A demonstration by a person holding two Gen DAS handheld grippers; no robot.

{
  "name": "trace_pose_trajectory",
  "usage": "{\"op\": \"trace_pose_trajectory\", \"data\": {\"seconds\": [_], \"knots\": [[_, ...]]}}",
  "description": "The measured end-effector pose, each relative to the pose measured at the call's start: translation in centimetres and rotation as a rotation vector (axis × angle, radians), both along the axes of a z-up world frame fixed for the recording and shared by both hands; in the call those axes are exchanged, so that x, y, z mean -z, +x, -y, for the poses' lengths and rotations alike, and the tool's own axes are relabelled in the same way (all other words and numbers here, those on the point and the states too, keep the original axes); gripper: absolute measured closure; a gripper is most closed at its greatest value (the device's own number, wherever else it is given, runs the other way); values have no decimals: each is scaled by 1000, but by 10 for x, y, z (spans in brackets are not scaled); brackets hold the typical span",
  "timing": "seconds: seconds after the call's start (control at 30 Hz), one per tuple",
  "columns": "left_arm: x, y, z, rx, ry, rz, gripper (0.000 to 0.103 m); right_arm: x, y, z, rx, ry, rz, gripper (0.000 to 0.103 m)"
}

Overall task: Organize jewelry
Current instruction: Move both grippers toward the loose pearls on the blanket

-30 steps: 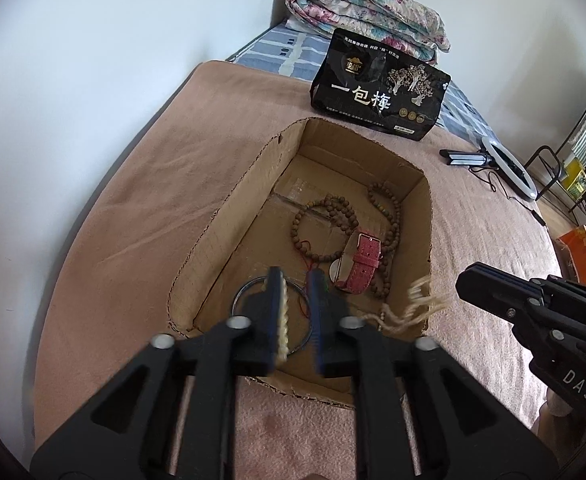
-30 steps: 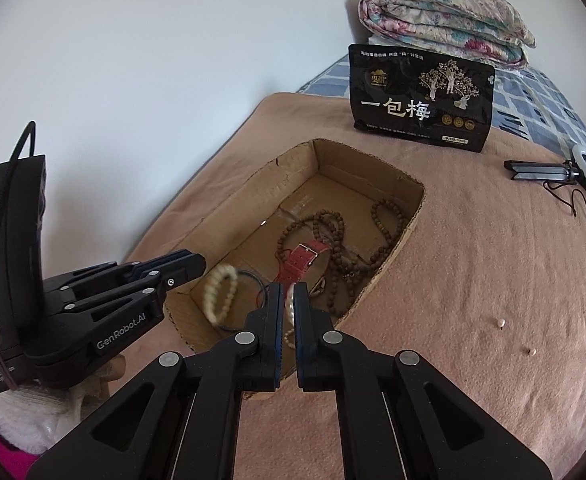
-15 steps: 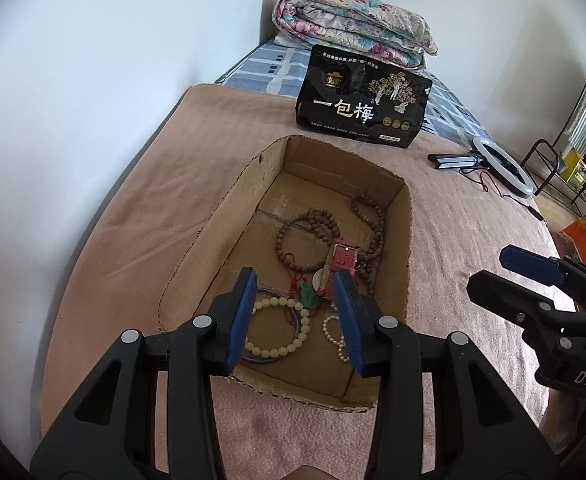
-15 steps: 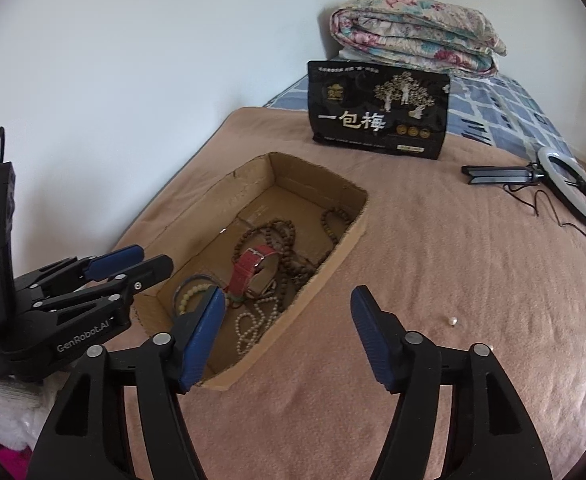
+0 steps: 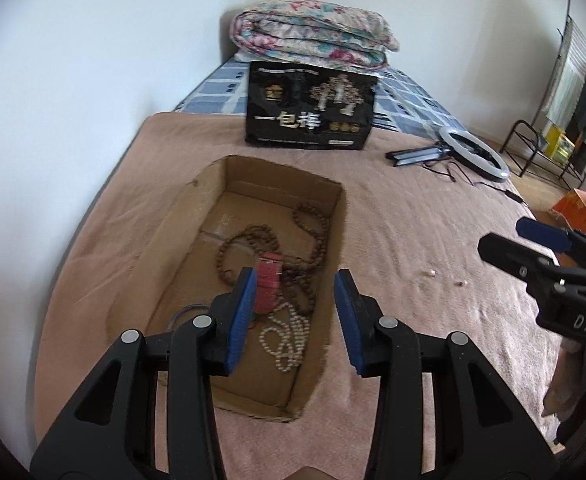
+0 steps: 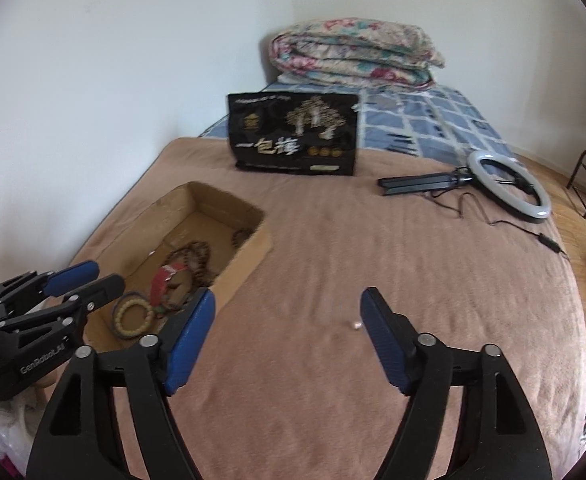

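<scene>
A cardboard box (image 5: 189, 232) lies on the pink blanket and holds brown bead strings (image 5: 253, 244), a red watch strap (image 5: 269, 284), a white pearl strand (image 5: 289, 340) and a blue ring (image 5: 185, 314). My left gripper (image 5: 296, 276) hovers above the box's near end, open, with nothing between its pads. My right gripper (image 6: 289, 294) is over bare blanket to the right of the box (image 6: 253, 256); its jaws are opening and empty. A small white bead (image 6: 357, 325) lies by its right finger. A cream bead bracelet (image 6: 133, 318) rests in the box's near corner.
A black printed bag (image 5: 309, 116) stands behind the box, with a folded floral quilt (image 5: 313, 40) beyond it. A ring light (image 5: 473, 152) on a folded tripod lies at the far right. Two loose beads (image 5: 429, 273) sit on the blanket. A white wall runs along the left.
The left gripper let go of the cream bracelet and the right of the pearl strand; both now lie in the box. Both grippers opened, drew back and swung right.
</scene>
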State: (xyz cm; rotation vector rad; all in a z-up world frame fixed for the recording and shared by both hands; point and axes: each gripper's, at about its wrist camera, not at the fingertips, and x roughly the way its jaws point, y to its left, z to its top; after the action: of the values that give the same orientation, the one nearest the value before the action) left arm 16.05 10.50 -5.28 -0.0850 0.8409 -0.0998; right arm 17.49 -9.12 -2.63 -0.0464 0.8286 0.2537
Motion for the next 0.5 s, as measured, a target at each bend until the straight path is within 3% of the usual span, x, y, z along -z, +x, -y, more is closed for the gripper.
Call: {"op": "trace_pose_trajectory", "data": {"seconds": [0.2, 0.5], "knots": [[3, 10, 40, 76, -17, -8, 63, -3, 2, 43, 76, -28, 72, 21], [22, 28, 94, 176, -33, -48, 63, 27, 17, 102, 94, -42, -22, 21]]}}
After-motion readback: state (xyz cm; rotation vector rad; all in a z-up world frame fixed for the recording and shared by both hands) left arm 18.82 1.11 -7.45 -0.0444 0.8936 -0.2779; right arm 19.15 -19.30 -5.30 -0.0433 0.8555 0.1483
